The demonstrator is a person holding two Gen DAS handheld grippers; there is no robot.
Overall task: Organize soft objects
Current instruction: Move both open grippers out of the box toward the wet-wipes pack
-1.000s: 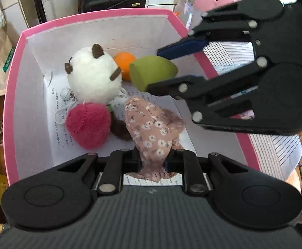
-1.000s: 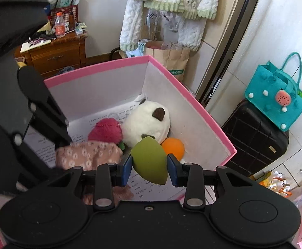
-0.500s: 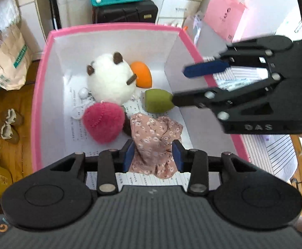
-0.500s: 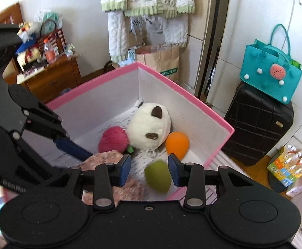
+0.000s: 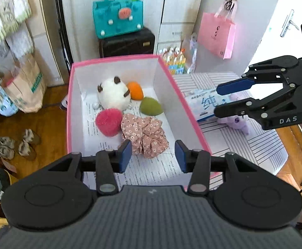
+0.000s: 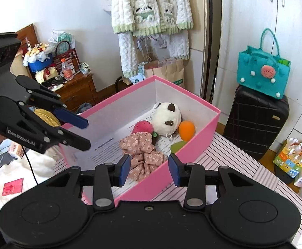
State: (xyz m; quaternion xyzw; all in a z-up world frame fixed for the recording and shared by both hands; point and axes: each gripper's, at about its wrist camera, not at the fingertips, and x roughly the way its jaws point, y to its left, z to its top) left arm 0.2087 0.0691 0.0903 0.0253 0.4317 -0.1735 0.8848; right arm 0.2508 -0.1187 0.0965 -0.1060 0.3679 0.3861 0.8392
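1. In the box [image 5: 167, 76] on the striped table [image 5: 260, 145]: panda plush [image 5: 112, 94] at the back, egg-shaped sponge [image 5: 135, 90] right of it.
2. Strawberry plush [image 5: 108, 121] sits before the panda, touching the scrunchie [image 5: 144, 132] to its right.
3. Behind the scrunchie lies another sponge [image 5: 151, 106].
4. Right of the box: tissue pack [image 5: 204, 103], small plush [image 5: 238, 122].

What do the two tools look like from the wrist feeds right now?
Both are matte black plastic two-finger tools with blue rectangular pads, silver pivot pins and round discs on the body. The left tool has a ribbed grey top, white "GenRobot.AI" lettering on its side and a thin black cable below it. The right tool reads "DAS" in white.
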